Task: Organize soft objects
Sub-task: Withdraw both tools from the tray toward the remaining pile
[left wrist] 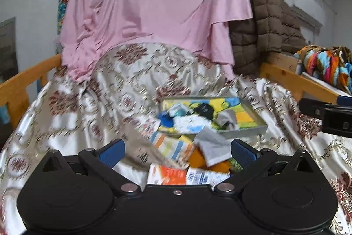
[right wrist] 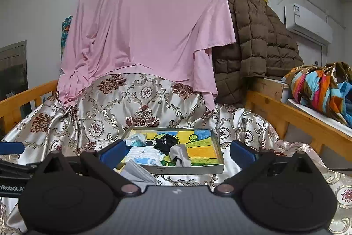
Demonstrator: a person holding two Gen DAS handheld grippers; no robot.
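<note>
**Both grippers spread above a bed strewn with small cloth pieces**

Nearest the left wrist camera, the left gripper (left wrist: 177, 150) has its blue-padded jaws spread wide, holding nothing. Just beyond and between them lies a loose heap of soft pieces (left wrist: 189, 160) on the patterned satin bedspread (left wrist: 72, 107): striped orange and white cloth, a grey cloth (left wrist: 212, 147) on top, and printed packets at the near edge. This view is somewhat blurred, so finer detail is hard to read. Farther off sits a shallow metal tray (left wrist: 248, 132) with a yellow, green and blue painted floor, holding a blue item, a black item, white cloth and a grey sock. At the right edge the other gripper's black body (left wrist: 330, 116) shows, well apart from the heap.

From the right wrist camera, the right gripper (right wrist: 178, 153) also has its jaws wide apart and empty. The tray (right wrist: 189, 169) lies straight ahead between the pads, with white and pale blue cloth (right wrist: 145, 155), a black item (right wrist: 165, 142) and a grey sock (right wrist: 179, 154) inside. A grey face mask (right wrist: 137, 172) lies on the bedspread, just outside the tray's near left corner. Behind hang a pink sheet (right wrist: 149, 25) and a brown quilted coat (right wrist: 259, 41), with a wooden rail (right wrist: 292, 116) along the right.
</note>
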